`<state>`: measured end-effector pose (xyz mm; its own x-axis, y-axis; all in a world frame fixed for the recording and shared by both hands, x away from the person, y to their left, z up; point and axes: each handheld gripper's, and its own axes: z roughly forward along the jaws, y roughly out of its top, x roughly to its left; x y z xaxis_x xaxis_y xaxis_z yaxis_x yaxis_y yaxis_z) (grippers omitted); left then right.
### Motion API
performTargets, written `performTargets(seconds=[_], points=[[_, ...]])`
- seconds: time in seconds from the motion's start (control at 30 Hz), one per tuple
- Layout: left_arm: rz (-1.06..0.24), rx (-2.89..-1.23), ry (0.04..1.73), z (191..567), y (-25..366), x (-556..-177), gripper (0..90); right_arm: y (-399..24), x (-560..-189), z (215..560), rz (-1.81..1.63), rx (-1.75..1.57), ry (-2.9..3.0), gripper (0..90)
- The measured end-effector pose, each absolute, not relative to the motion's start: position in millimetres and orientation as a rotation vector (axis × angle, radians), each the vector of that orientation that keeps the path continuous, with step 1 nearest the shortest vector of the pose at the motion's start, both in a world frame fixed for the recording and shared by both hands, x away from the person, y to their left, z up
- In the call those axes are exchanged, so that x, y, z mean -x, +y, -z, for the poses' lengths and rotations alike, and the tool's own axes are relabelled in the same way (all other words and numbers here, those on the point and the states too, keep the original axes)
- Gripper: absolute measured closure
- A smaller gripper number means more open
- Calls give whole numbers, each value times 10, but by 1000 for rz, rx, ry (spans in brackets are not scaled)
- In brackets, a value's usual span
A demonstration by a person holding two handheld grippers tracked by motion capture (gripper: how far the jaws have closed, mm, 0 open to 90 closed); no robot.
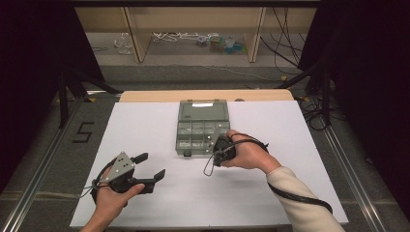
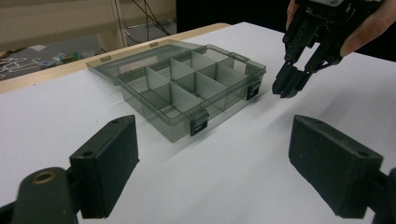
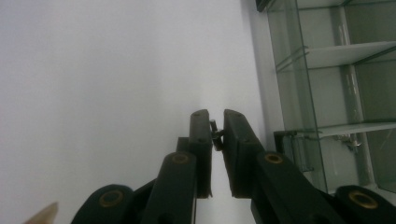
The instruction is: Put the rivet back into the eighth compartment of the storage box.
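Note:
A smoky clear compartment box (image 1: 189, 141) lies open in the middle of the white table, its lid (image 1: 202, 110) folded back flat. My right gripper (image 1: 220, 153) points down at the table just off the box's front right corner. In the right gripper view its jaws (image 3: 215, 122) are shut on a small metal screw-like part (image 3: 214, 134), with the box (image 3: 336, 93) close on the right. My left gripper (image 1: 151, 165) rests at the front left, open and holding nothing. The left gripper view looks between its wide-set fingers (image 2: 107, 163) at the box (image 2: 187, 88) and the right gripper (image 2: 287, 88).
The white sheet (image 1: 145, 125) covers the table, with a wooden strip (image 1: 145, 95) along the far edge. One compartment holds a small metal piece (image 3: 349, 140). A cable loop (image 1: 209, 166) hangs from the right gripper. Floor clutter (image 1: 217, 42) lies beyond the table.

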<state>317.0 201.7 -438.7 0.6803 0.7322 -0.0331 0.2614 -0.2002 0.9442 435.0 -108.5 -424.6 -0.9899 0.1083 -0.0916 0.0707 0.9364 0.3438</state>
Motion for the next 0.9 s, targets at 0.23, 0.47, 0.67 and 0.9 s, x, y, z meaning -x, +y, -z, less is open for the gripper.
performTargets(seconds=[0.23, 0.47, 0.67, 0.9], points=[[-526, -1773, 791, 4386, 2019, -3172, 155, -1120, -4375, 4213, -537, -148, 2965, 829], [-520, -1770, 800, 4388, 2015, -3168, 155, -1145, -4386, 4191, -554, -182, 2964, 829], [-525, -1774, 793, 4387, 2018, -3171, 155, -1173, -4396, 4169, -576, -209, 2963, 829], [-521, -1771, 797, 4388, 2017, -3169, 155, -1196, -4418, 4158, -592, -210, 2951, 829]])
